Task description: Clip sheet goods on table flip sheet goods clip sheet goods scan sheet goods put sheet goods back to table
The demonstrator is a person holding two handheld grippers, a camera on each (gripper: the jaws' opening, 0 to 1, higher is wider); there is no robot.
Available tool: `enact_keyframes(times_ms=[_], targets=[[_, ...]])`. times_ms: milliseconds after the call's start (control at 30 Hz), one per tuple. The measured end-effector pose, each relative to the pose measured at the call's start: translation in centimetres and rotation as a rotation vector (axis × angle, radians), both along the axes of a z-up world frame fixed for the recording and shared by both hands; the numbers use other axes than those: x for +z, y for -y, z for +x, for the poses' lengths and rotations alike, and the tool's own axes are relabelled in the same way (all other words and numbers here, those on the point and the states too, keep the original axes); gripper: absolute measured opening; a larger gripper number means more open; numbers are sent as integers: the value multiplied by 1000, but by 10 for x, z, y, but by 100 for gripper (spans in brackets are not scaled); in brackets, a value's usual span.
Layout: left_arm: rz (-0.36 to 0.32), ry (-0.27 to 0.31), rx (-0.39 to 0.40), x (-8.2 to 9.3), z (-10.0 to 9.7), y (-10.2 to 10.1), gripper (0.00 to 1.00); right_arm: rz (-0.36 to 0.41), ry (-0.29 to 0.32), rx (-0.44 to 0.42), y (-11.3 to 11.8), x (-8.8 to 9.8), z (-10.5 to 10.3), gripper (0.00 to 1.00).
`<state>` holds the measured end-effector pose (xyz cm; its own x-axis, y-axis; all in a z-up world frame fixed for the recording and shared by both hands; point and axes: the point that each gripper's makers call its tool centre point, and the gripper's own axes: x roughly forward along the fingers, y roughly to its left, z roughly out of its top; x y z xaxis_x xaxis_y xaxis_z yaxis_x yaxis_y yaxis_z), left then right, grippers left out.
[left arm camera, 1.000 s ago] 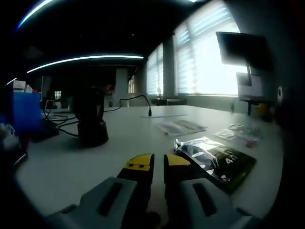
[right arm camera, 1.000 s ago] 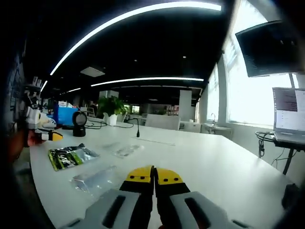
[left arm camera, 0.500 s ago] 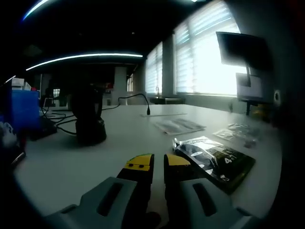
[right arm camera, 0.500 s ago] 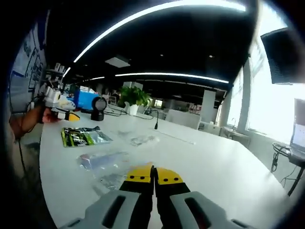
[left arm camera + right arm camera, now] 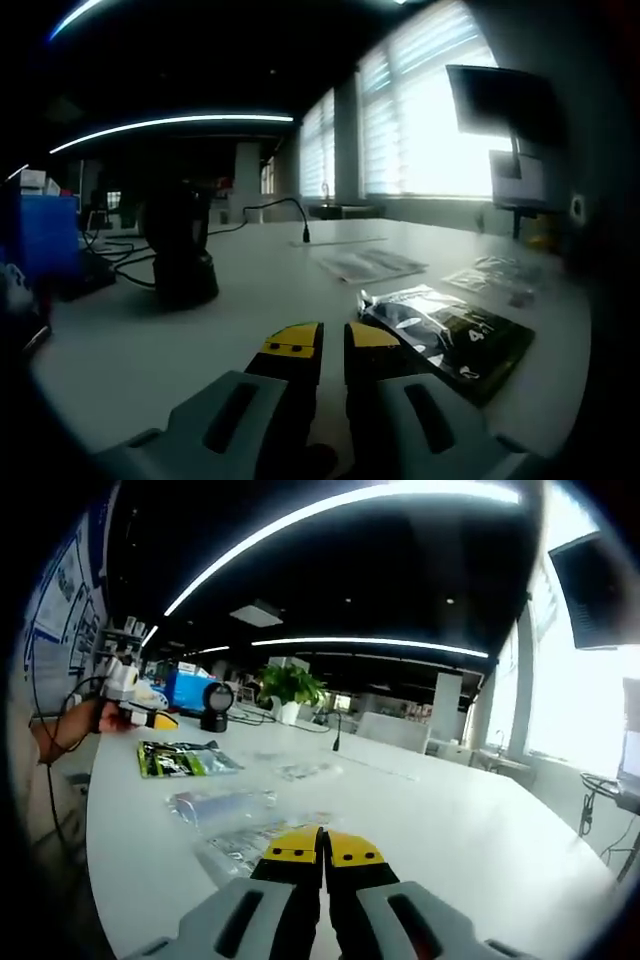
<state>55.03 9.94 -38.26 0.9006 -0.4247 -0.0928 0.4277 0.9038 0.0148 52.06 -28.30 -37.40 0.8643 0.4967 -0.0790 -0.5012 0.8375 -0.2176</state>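
In the left gripper view, a black and green foil packet [image 5: 450,335] lies flat on the white table [image 5: 270,300], just right of my left gripper [image 5: 333,345]. Its yellow-tipped jaws stand shut with nothing between them. A black scanner on a stand [image 5: 180,250] sits ahead to the left. In the right gripper view, my right gripper [image 5: 322,846] is shut and empty, low over the table. Clear packets [image 5: 220,805] lie just ahead on its left. The green packet [image 5: 185,760] lies farther left, near the left gripper [image 5: 140,716] held in a hand.
More clear packets [image 5: 370,265] lie mid-table, and others [image 5: 495,278] near the right edge. A blue box [image 5: 45,235] and cables sit at the left. The scanner [image 5: 213,705] and a plant [image 5: 290,685] stand at the far side. A monitor [image 5: 495,100] hangs by the windows.
The right gripper has come closer to the clear packets, which now lie just before its jaws. The left gripper view has hardly shifted. Both grippers stay shut.
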Motion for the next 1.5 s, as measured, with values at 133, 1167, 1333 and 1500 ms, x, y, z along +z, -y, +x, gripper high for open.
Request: enact_keyframes(times_ms=[133, 1167, 1333, 1500], targets=[[-1, 9, -1, 1, 1, -1, 1, 33, 15, 14, 2, 1, -2, 0], [36, 35, -17, 2, 4, -2, 3, 46, 21, 36, 5, -2, -2, 0], [38, 36, -15, 3, 4, -2, 3, 46, 21, 34, 6, -2, -1, 0], [40, 37, -16, 3, 4, -2, 3, 44, 20, 33, 6, -3, -1, 0]])
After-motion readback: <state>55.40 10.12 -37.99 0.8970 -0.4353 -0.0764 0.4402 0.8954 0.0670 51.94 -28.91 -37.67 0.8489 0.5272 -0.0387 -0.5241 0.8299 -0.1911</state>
